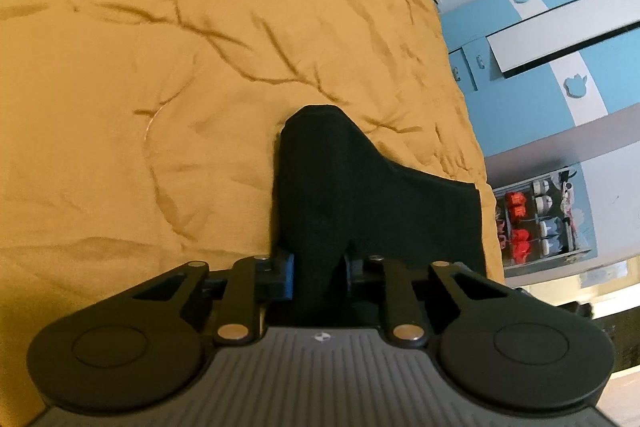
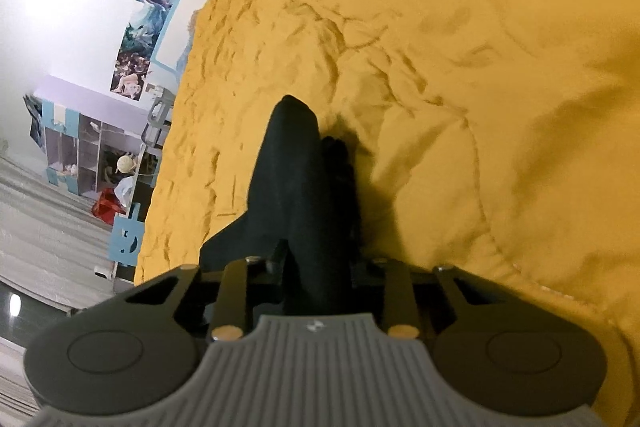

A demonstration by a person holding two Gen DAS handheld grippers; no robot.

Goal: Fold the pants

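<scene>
Matt black cloth pants (image 1: 340,195) lie on a wrinkled mustard fabric bedspread (image 1: 160,67).

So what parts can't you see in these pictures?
- Left wrist view: the left gripper's fingertips, wrapped in the black pants.
- Right wrist view: the right gripper's fingertips, buried under the pants.
- Both views: the pants' full shape; the gripper bodies cover their near part.

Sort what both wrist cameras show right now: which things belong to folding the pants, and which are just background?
In the job:
- black pants, gripped at both ends
- left hand-held gripper, shut on them
- right hand-held gripper, shut on them
- yellow bedspread below

Background:
- blue wardrobe
- shoe rack
- wall posters
- shelf unit
</scene>
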